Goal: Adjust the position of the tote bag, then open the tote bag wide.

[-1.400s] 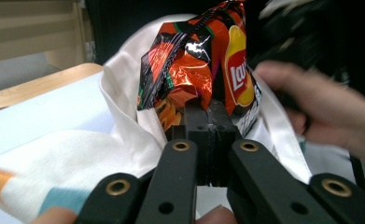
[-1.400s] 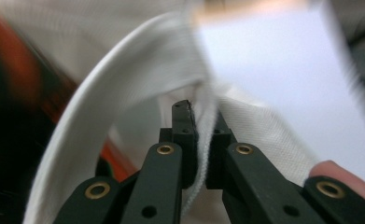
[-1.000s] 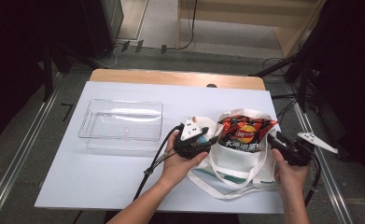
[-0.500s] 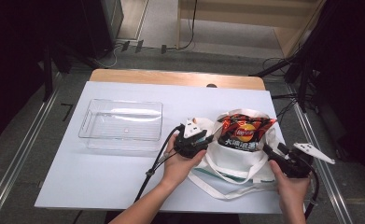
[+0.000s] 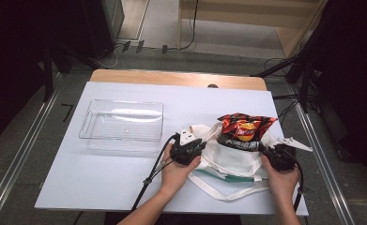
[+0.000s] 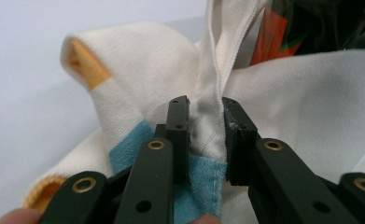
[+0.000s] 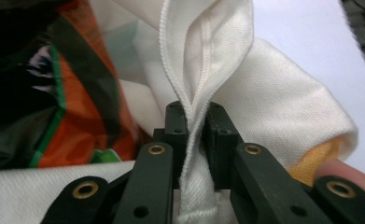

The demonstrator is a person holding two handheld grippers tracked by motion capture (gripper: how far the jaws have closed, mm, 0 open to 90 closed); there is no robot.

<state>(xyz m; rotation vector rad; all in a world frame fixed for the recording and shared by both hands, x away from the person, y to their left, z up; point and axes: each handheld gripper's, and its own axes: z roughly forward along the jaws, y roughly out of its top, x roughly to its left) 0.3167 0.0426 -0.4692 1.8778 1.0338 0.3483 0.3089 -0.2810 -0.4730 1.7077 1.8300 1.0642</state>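
A white cloth tote bag (image 5: 233, 159) lies on the white table (image 5: 101, 183) with a red and black chips bag (image 5: 244, 129) standing out of its mouth. My left gripper (image 5: 202, 143) is at the tote's left rim. In the left gripper view its jaws (image 6: 204, 109) have just been closing and hold the rim's seam (image 6: 208, 126) between the pads. My right gripper (image 5: 265, 151) is at the tote's right rim. Its jaws (image 7: 193, 112) have just been closing too and pinch a fold of white cloth (image 7: 203, 56). The chips bag (image 7: 73, 116) lies just left of that fold.
A clear plastic tray (image 5: 122, 123) stands on the table to the left of the tote, a short way from my left hand. The tote's loose handles (image 5: 228, 192) trail toward the table's near edge. Cables and stands lie on the floor beyond the table.
Both hands have sunk toward the table at the tote's two sides. The right gripper has come in closer to the tote. More of the chips bag stands above the rim.
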